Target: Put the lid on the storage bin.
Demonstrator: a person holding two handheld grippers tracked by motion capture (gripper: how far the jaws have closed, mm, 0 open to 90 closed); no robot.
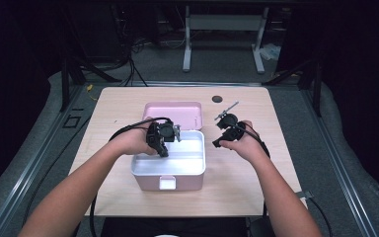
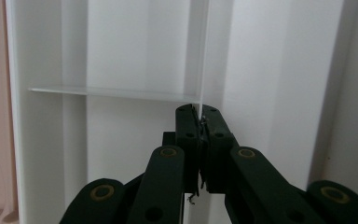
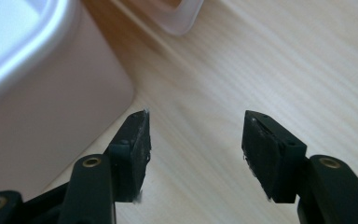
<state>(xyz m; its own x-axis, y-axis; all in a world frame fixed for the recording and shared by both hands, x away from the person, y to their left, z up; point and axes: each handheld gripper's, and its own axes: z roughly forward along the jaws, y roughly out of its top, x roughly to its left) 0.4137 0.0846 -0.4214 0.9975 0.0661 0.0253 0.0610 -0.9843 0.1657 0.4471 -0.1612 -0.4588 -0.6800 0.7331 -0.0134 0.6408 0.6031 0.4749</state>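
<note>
Left hand-held gripper (image 2: 199, 122) is pinched on a thin white divider (image 2: 204, 60) inside the pink box (image 1: 169, 174) w/ white tray. Divider looks light, stiff, slick; best gripped at top edge. Right hand-held gripper (image 3: 195, 140), beside box, gapes wide, holding nothing.

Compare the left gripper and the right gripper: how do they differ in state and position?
The left gripper is shut on a thin white divider inside the pink box; the right gripper is open with nothing between its jaws. The left is over the box, the right is over the wooden table beside it. Both have black jaws.
</note>
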